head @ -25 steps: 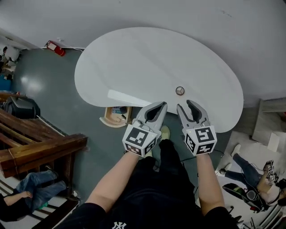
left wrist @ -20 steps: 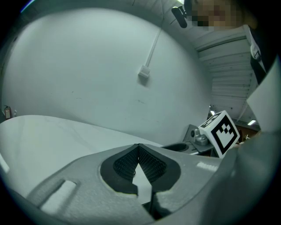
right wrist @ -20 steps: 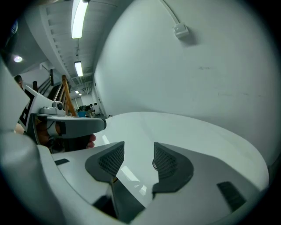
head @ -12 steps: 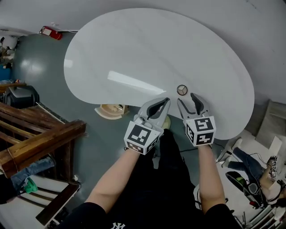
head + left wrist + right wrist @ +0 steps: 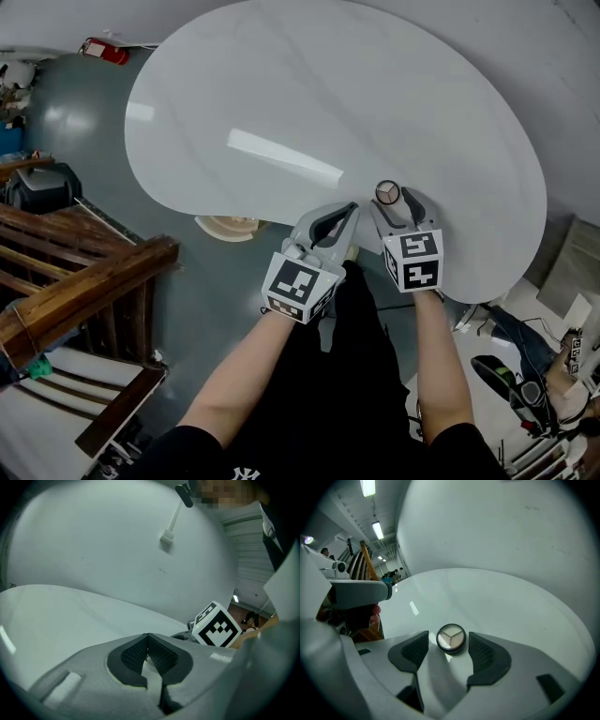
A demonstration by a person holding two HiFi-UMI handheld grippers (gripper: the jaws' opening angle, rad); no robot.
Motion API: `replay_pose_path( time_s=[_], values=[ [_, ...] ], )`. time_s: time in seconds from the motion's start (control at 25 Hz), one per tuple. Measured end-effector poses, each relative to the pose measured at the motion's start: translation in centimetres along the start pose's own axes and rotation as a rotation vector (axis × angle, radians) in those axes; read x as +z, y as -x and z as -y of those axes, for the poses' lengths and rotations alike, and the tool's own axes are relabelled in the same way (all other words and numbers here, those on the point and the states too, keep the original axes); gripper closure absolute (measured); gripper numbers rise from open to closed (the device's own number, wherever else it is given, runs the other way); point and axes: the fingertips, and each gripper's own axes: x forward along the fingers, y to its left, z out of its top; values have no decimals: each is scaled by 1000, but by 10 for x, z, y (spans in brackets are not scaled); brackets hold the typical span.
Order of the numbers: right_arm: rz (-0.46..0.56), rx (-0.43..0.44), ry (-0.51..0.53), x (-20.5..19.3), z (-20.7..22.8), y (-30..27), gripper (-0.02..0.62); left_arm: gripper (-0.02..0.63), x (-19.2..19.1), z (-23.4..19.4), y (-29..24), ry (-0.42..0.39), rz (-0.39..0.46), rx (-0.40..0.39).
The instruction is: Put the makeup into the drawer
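A small round makeup compact (image 5: 387, 193) with a dark rim and pale three-part lid lies on the white kidney-shaped table (image 5: 309, 103), near its front edge. My right gripper (image 5: 397, 206) reaches over that edge. In the right gripper view the compact (image 5: 451, 638) sits between the jaw tips of the right gripper (image 5: 448, 640). The jaws are opening, and a gap shows beside the left pad. My left gripper (image 5: 343, 216) hovers just left of it at the table edge. In the left gripper view the left gripper (image 5: 148, 641) is shut with nothing in it.
A wooden bench (image 5: 75, 291) stands on the floor at the left. A pale round object (image 5: 228, 225) pokes out from under the table's front edge. A red fire extinguisher (image 5: 105, 52) lies far left. The table ends close behind both grippers.
Both grippers have moved forward over the table edge. The right gripper's tips have reached the compact, which now lies between them, and its jaws have spread wider.
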Motion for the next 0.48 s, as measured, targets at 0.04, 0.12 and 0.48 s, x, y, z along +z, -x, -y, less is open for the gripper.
replay_pose_path(
  time_s=[0.04, 0.12, 0.48],
  values=[
    [-10, -1, 6, -1, 1, -2, 330, 597, -1, -1, -1, 2, -2, 3],
    [-30, -6, 20, -4, 1, -5, 330, 597, -4, 0, -1, 7, -5, 8],
    [-92, -47, 99, -3, 4, -13, 376, 597, -9, -7, -6, 31, -13, 25]
  ],
)
